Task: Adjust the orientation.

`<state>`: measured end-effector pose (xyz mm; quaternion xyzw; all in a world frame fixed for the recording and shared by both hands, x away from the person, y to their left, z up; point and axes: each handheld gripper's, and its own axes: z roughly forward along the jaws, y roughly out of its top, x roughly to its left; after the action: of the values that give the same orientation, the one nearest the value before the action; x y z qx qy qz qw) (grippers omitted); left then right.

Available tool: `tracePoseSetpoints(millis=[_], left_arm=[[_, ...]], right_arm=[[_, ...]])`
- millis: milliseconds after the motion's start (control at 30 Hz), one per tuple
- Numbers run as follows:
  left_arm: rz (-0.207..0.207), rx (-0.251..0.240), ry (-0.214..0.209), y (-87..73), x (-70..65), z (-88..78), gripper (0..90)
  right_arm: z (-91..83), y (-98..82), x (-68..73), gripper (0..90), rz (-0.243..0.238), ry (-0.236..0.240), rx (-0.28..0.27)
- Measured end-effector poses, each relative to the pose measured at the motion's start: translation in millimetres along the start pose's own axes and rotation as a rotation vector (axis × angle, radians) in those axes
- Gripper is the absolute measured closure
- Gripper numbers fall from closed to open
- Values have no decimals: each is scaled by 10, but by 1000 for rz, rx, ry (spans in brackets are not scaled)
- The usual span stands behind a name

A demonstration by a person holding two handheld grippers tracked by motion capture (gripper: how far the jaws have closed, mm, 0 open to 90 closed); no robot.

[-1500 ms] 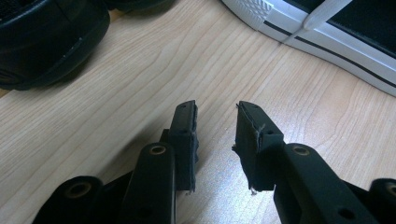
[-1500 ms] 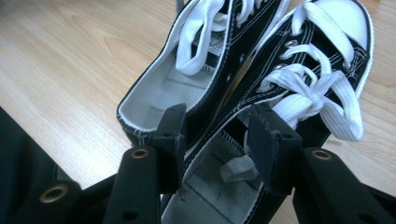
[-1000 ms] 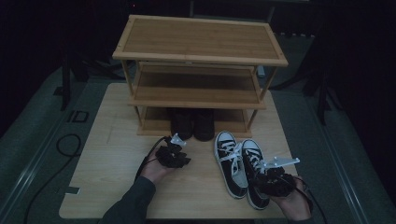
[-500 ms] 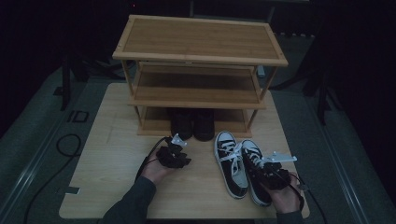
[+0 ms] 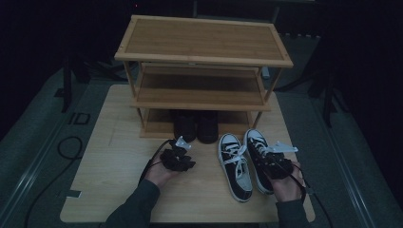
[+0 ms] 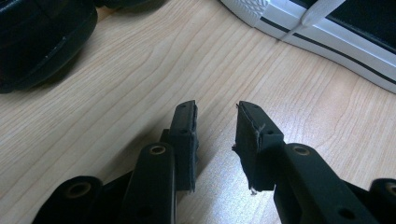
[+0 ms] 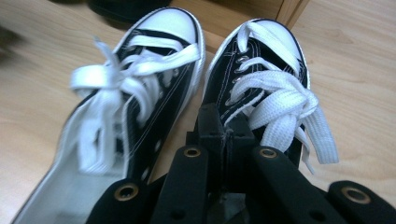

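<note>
Right gripper [image 7: 227, 128] with jaws closed on the inner collar of the right sneaker [image 7: 261, 84] beside its mate [image 7: 140, 93] — grip deep before lifting toward the rack [image 5: 202, 61]; left gripper [image 6: 215, 126] idle, jaws apart over the table [image 6: 116, 84].

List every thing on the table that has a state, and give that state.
left gripper: jaws apart, nothing between them, over bare table.
right gripper: jaws just closed, shut on the right sneaker's side wall.
right sneaker: upright, laced.
left sneaker: upright, laces loose, free of both grippers.
black shoes: standing at the rack's bottom shelf.
rack: upright, upper two shelves bare.
</note>
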<state>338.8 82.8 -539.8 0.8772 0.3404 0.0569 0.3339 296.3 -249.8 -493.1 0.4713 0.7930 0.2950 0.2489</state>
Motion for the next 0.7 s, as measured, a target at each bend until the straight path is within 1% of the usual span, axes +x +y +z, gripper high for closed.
tracePoseSetpoints(millis=[67, 133, 167, 233, 267, 333, 400, 533, 567, 600, 667, 700], left_arm=[[1, 0, 1, -1, 7, -4, 687], [4, 3, 0, -3, 12, -12, 687], [5, 2, 0, -5, 12, -14, 687], [3, 3, 0, -9, 10, -10, 687], [4, 3, 0, -11, 9, -10, 686], [4, 3, 0, -13, 7, -4, 686], [3, 6, 2, -12, 9, 2, 686], [-6, 0, 2, -12, 10, 7, 686], [-2, 5, 2, -11, 16, 3, 686], [-9, 0, 2, -12, 11, 8, 686], [-1, 7, 4, -13, 16, 4, 686], [-1, 6, 3, -13, 16, 5, 685]], right_arm=[[86, 5, 45, 883, -31, -18, 6], [159, -10, 85, 883, -52, -19, 16], [170, -24, 99, 882, -60, -23, 10], [173, -47, 98, 870, -50, -14, 18], [173, -60, 91, 851, -45, -4, 26], [175, -87, 80, 813, -42, 33, 52], [154, -102, 69, 764, -34, 64, 47], [65, -75, 37, 607, 0, 128, 56], [46, -71, 33, 572, 13, 147, 57], [30, -68, 31, 550, 21, 156, 59], [4, -64, 36, 496, 32, 171, 59], [-1, -65, 45, 460, 29, 176, 61]])
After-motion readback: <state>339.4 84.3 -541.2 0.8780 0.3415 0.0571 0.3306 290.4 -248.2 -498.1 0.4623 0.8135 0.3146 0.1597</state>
